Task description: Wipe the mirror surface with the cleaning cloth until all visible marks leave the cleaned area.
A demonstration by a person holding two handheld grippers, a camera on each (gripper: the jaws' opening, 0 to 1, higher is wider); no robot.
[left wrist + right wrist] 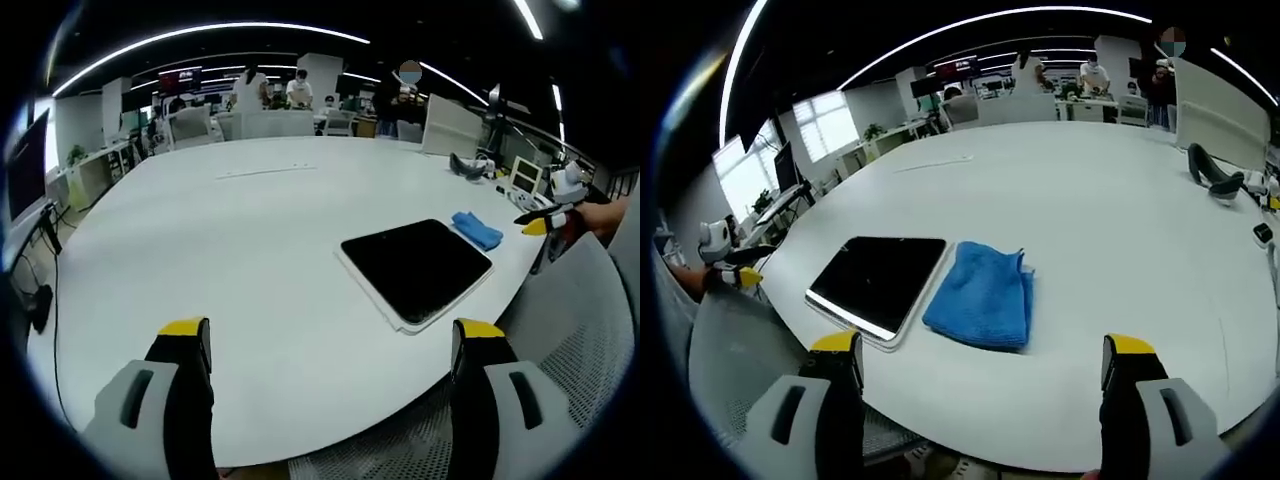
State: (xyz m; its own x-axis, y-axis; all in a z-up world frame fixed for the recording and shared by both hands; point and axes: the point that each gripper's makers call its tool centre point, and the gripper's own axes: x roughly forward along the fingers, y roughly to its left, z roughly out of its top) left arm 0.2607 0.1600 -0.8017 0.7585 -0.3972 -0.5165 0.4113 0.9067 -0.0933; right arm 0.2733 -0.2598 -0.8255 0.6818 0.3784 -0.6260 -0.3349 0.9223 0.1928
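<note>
Right now your left gripper [330,345] hangs over the near edge of the white table [250,250], jaws spread wide with nothing between them. Ahead and to the right of it, the mirror [417,267] lies flat near the table's edge, a dark rectangle in a pale frame. The cloth [477,229], blue and bunched, sits just beyond the mirror's far right corner, close to it. At the far right of that view you can see your other gripper's yellow tip [535,226] off the table edge.

Your right gripper [985,360] is also wide open and empty, held above the table's [1120,250] near rim. In its view the cloth [982,294] lies just ahead, between the jaws' lines, with its left edge against the mirror's [878,282] right side. A grey mesh chair back [735,360] stands at the lower left, and people stand at desks far behind the table.
</note>
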